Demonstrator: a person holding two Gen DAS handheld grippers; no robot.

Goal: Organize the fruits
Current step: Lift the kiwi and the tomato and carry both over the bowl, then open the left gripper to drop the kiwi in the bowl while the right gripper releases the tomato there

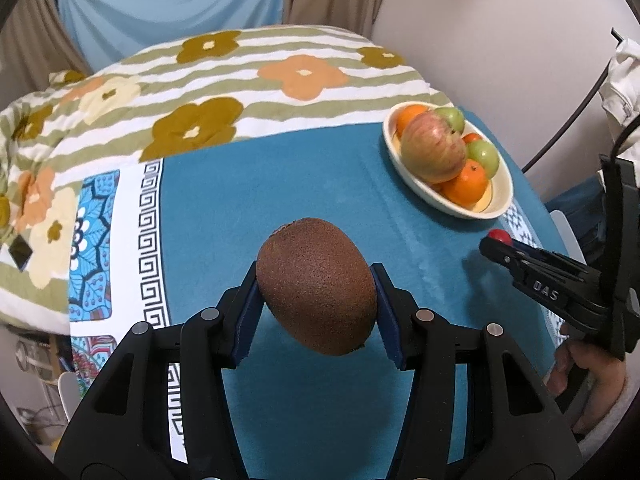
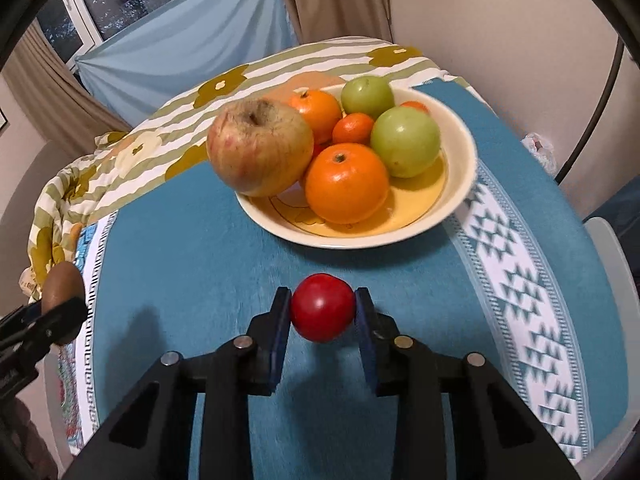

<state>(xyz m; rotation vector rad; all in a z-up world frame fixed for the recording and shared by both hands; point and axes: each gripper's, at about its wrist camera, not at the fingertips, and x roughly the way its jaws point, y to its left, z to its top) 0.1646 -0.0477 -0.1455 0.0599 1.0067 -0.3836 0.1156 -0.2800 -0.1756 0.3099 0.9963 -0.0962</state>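
Note:
My left gripper [image 1: 316, 292] is shut on a brown kiwi [image 1: 316, 284] and holds it above the blue cloth. My right gripper [image 2: 322, 312] is shut on a small red fruit [image 2: 322, 313], just in front of the cream bowl [image 2: 464, 152]. The bowl holds a large apple [image 2: 260, 146], oranges [image 2: 346, 182] and green fruits [image 2: 406, 146]. In the left wrist view the bowl [image 1: 502, 196] stands at the far right, with the right gripper [image 1: 496, 246] and its red fruit [image 1: 499, 236] below it. The kiwi [image 2: 60, 284] also shows at the right wrist view's left edge.
A blue tablecloth [image 1: 280, 184] with patterned borders covers the table. A flowered striped blanket [image 1: 208, 92] lies over the far side. A wall and a black curved rod [image 2: 600, 96] are to the right. A dark phone [image 1: 20, 254] lies on the blanket at left.

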